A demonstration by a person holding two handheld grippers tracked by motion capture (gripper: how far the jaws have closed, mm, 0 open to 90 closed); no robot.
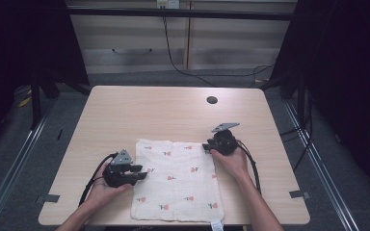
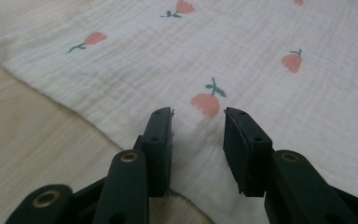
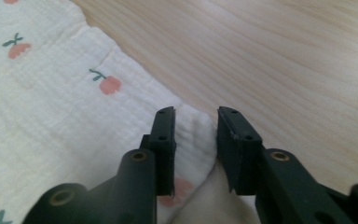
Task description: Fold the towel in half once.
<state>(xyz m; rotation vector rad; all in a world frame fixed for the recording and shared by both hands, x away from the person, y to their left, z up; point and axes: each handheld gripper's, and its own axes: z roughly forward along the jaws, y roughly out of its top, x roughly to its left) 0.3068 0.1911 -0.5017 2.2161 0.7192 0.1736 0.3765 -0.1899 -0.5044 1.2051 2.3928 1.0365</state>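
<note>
The right gripper [image 1: 211, 147] is seen at the far right corner of a white cloth [image 1: 176, 180] printed with small pink flowers, its jaws standing partly apart with the corner's edge [image 3: 196, 133] lying between them; whether the pads already press on the fabric cannot be told. The cloth is spread flat on the near half of a wooden table [image 1: 173, 110], its long sides running away from the person. The left gripper [image 1: 138, 172] is held at the cloth's left edge, about halfway along it, jaws partly apart over the fabric [image 2: 200, 130] and gripping nothing. The far corner is judged to be the point on which the next move turns, and the right hand [image 1: 231, 161] is plainly the nearer one to it.
</note>
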